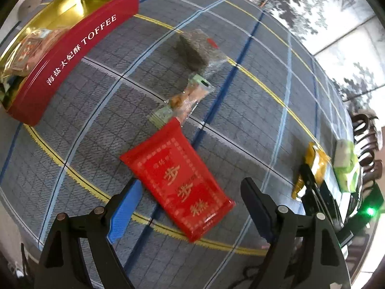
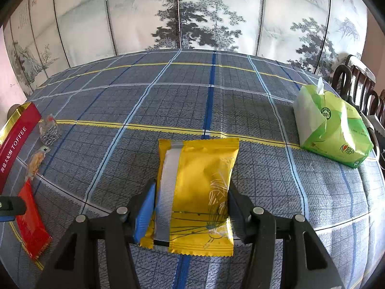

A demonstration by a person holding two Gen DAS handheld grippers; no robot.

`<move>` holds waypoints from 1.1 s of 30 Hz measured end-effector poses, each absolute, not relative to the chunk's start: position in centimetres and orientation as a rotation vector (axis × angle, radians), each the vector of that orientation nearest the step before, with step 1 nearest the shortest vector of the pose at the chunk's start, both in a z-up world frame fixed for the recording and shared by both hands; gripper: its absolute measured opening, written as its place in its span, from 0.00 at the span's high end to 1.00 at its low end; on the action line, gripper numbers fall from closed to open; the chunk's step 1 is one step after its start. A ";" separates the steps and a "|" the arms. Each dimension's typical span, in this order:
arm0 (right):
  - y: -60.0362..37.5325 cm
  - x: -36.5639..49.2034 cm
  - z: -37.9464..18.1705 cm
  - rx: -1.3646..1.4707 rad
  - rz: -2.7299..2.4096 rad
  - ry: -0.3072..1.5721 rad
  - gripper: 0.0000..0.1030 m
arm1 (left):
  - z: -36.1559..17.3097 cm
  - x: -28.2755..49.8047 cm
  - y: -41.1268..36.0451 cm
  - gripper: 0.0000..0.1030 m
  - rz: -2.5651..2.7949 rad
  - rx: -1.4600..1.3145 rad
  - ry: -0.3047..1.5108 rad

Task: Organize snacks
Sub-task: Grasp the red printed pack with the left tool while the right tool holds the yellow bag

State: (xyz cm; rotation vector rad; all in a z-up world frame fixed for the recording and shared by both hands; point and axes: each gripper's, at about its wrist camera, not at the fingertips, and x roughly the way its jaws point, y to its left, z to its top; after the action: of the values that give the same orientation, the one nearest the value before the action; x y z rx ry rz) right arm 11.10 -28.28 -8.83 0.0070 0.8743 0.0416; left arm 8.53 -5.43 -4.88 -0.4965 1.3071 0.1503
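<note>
A red snack packet [image 1: 178,180] lies flat on the checked tablecloth, between the fingers of my left gripper [image 1: 190,207]. That gripper is open and its pads stand clear of the packet's sides. Beyond it lie a pale green and orange packet [image 1: 182,101] and a dark seaweed-like packet [image 1: 192,50]. The red toffee tin [image 1: 72,55] stands open at the upper left with several packets inside. My right gripper [image 2: 191,204] is shut on a yellow packet [image 2: 199,187], one pad on each long side. The same yellow packet [image 1: 315,163] shows at the right in the left wrist view.
A green tissue pack [image 2: 332,130] sits at the table's right side, with dark wooden chairs [image 2: 361,89] behind it. A painted folding screen [image 2: 192,12] stands past the far edge. The toffee tin [image 2: 16,139] and red packet [image 2: 31,219] lie at the left.
</note>
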 end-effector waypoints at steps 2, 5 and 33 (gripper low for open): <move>-28.3 11.1 -8.8 0.008 0.042 0.874 0.45 | -5.0 8.6 -5.6 0.22 0.162 -0.487 1.304; -28.3 11.1 -8.8 0.007 0.041 0.874 0.45 | -5.3 8.9 -5.8 0.22 0.160 -0.468 1.308; -28.3 11.1 -8.8 0.006 0.040 0.875 0.45 | -5.2 8.0 -6.5 0.54 -0.076 -0.070 1.269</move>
State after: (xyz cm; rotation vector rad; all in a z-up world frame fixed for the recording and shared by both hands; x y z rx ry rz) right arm 11.14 -28.32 -8.81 0.0063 0.8749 0.0397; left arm 8.02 -6.48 -5.15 -0.0704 1.2687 -0.0758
